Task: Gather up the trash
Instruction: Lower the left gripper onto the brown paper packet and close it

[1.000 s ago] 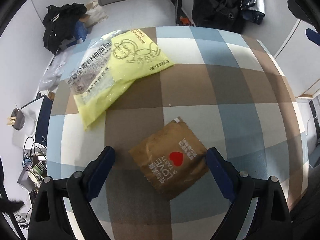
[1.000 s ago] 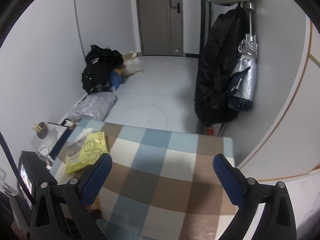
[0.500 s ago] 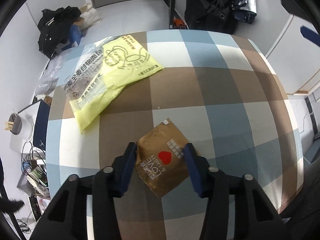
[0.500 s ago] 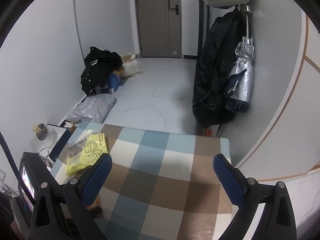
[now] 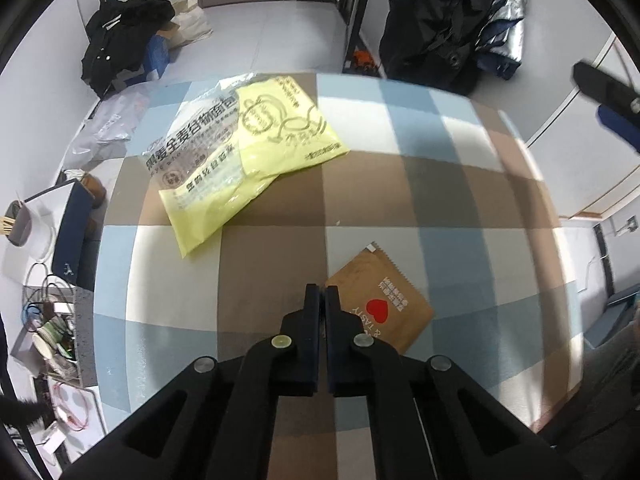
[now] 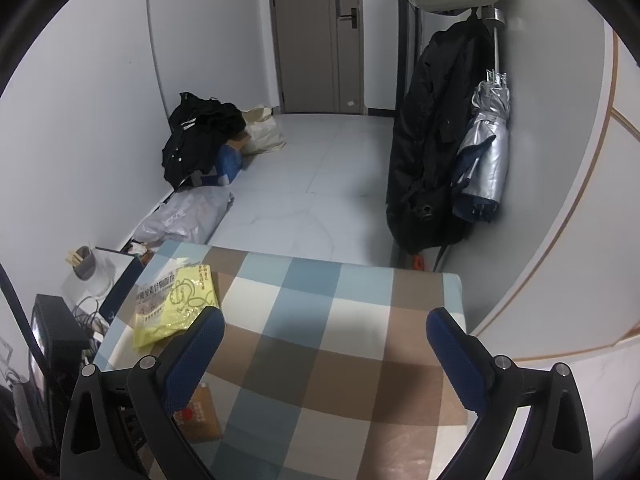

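A brown snack wrapper [image 5: 384, 304] with a red heart lies on the checked table [image 5: 440, 200]. My left gripper [image 5: 322, 292] is shut, its pads pressed together over the wrapper's left corner. The rest of the wrapper spreads flat to the right, partly hidden under the right finger. A yellow and clear plastic bag [image 5: 256, 148] lies at the table's far left. In the right wrist view my right gripper [image 6: 324, 344] hangs open above the table with nothing between its fingers. The yellow bag [image 6: 176, 304] and the brown wrapper [image 6: 200, 412] show to its left.
Left of the table stand a white pot with sticks [image 5: 24, 228], a dark box [image 5: 72, 236] and tangled cables [image 5: 44, 304]. Black clothes and bags [image 6: 204, 136] lie on the floor by the wall. A black coat and a silver umbrella [image 6: 484, 160] hang beyond the table's far edge.
The left gripper's jaws came together from wide open to shut. The brown wrapper slid right on the table, from between the fingers to beside them. The right gripper stayed still.
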`<state>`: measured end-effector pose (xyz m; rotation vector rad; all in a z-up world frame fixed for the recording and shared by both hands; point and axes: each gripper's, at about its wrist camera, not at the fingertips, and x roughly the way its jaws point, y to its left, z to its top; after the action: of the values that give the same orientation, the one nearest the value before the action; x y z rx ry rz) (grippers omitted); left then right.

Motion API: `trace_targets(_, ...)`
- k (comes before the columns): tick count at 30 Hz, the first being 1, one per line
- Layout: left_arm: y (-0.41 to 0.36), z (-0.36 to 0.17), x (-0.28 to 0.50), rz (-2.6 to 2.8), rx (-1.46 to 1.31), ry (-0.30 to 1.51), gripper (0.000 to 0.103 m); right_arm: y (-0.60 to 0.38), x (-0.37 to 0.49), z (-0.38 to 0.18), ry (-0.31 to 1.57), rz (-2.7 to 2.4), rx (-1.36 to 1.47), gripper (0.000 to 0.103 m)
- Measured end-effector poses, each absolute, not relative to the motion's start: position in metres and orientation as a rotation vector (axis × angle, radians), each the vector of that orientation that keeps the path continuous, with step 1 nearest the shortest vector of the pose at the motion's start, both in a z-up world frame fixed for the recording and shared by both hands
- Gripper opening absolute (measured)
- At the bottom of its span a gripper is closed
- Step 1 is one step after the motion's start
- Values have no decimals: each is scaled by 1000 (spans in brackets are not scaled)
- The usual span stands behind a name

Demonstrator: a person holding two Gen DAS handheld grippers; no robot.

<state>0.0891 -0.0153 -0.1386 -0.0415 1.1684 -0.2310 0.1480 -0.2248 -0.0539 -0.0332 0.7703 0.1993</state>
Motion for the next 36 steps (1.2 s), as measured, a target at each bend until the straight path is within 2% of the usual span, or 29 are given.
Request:
trace_targets(4, -15, -136, 92, -262, -72, 1177, 0, -227, 148, -55, 773, 195, -28, 102)
trace_targets(6, -18, -138, 91, -284, -88, 1183, 5, -228, 149, -55, 775, 191, -22, 102)
trace_targets(10, -25, -139, 92, -288, -82, 1176, 51, -232, 149, -56, 783, 190, -12, 102)
trace_targets(11, -26, -137, 91, -288, -83, 1167, 57, -233, 149, -56, 783, 190, -9, 102)
trace_targets(13, -31, -136, 91, -301, -72, 1162, 64, -235, 149, -55, 783, 189, -5, 102)
trace_targets(18, -48, -147, 92, -338, -1, 1208, 65, -242, 148, -53, 776, 184, 7, 102)
trace_targets(19, -53, -150, 92, -351, 16, 1229, 68, -244, 148, -52, 777, 182, 9, 102)
trace_targets(20, -61, -151, 90, -363, 57, 1223, 79, -247, 148, -52, 778, 179, 13, 102)
trace_targets(22, -72, -156, 88, -357, 133, 1239, 86, -250, 146, -52, 779, 174, 22, 102)
trace_targets(26, -79, -159, 86, -349, 206, 1227, 85, -259, 145, -50, 778, 168, 39, 102)
trace_targets(27, -77, -158, 87, -344, 203, 1227, 82, -261, 144, -50, 778, 169, 42, 102)
trace_targets(29, -71, -154, 87, -328, 195, 1212, 60, -264, 143, -49, 776, 169, 47, 102)
trace_targets(31, -63, -152, 91, -314, 169, 1204, 47, -266, 142, -47, 774, 169, 55, 102)
trace_targets(36, -56, -150, 96, -314, 142, 1193, 40, -264, 140, -45, 767, 178, 54, 102)
